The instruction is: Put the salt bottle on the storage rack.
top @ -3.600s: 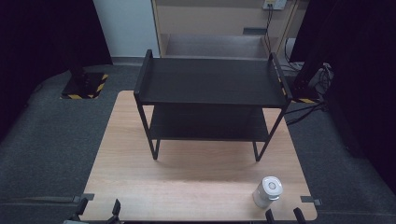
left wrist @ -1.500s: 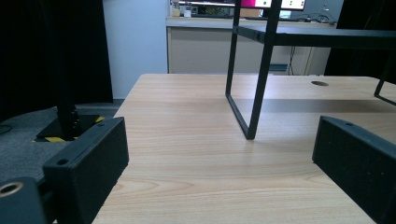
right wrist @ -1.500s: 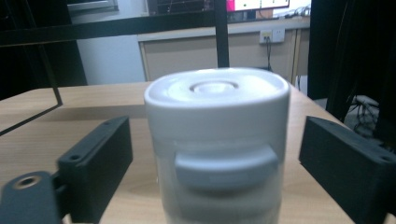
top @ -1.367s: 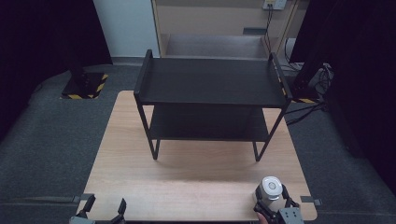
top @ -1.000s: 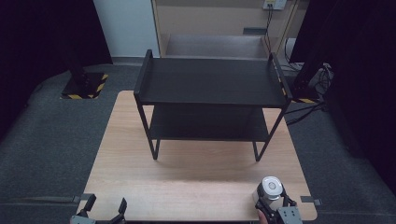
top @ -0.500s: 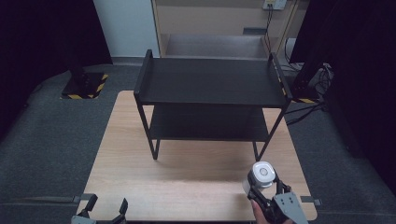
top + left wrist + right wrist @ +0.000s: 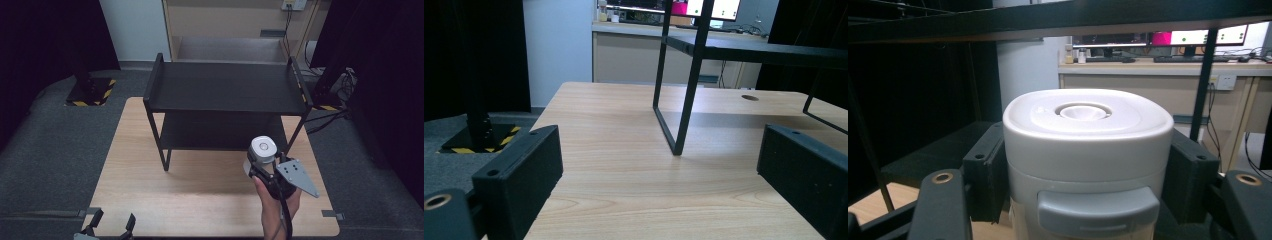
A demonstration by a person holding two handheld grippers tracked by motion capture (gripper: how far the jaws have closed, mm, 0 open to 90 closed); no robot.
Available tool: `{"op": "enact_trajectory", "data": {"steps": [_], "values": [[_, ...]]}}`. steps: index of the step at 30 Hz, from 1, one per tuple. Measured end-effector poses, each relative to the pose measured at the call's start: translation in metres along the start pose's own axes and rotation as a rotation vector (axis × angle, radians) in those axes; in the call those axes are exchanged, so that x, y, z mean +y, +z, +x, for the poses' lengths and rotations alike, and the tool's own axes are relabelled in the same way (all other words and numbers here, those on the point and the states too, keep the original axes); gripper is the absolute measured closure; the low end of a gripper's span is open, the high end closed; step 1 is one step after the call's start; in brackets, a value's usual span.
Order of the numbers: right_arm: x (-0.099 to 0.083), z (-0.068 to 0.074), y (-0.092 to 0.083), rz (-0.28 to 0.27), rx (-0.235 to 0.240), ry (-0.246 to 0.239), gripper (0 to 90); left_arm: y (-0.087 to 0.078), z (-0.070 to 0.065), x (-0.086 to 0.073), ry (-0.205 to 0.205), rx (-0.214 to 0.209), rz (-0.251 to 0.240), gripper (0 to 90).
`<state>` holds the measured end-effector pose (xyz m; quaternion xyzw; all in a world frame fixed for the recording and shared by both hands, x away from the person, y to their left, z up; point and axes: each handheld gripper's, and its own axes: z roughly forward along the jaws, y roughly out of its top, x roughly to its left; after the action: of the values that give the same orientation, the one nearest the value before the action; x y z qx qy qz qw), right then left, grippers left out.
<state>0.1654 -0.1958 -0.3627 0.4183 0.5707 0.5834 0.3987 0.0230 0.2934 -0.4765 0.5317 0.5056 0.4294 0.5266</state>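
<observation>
My right gripper (image 7: 259, 167) is shut on a white lidded container (image 7: 262, 149), holding it upright in the air over the table's right front, just before the black two-tier rack (image 7: 225, 92). In the right gripper view the container (image 7: 1087, 150) sits between both black jaws, its white lid with a round recess on top and a grey latch facing me; the gripper (image 7: 1087, 175) stands level with the gap between the rack's shelves. My left gripper (image 7: 111, 225) rests at the table's front left edge; in the left gripper view its jaws stand wide apart, the gripper (image 7: 669, 175) open over bare wood.
The wooden table (image 7: 200, 200) carries the rack at its back half. One rack leg (image 7: 681, 125) stands ahead of the left gripper. Grey carpet surrounds the table, with a black stand base (image 7: 87, 92) at the left and cables (image 7: 340, 80) at the right.
The right gripper has lifted the container off the table's front right corner and carried it up and slightly left toward the rack. The left gripper has stayed put.
</observation>
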Motion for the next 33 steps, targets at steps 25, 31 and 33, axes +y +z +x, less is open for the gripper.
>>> {"op": "enact_trajectory", "data": {"steps": [25, 31, 33], "values": [[0.018, -0.018, 0.068, 0.017, -0.060, -0.011, 31.9, 0.009, 0.004, 0.005, 0.008, 0.001, 0.005, 3.6], [0.018, -0.016, 0.080, 0.025, -0.073, -0.025, 32.0, 0.009, 0.004, 0.004, 0.007, 0.003, 0.006, 3.6], [0.018, -0.015, 0.084, 0.027, -0.080, -0.029, 31.9, 0.009, 0.004, 0.004, 0.007, 0.003, 0.007, 3.6]]}}
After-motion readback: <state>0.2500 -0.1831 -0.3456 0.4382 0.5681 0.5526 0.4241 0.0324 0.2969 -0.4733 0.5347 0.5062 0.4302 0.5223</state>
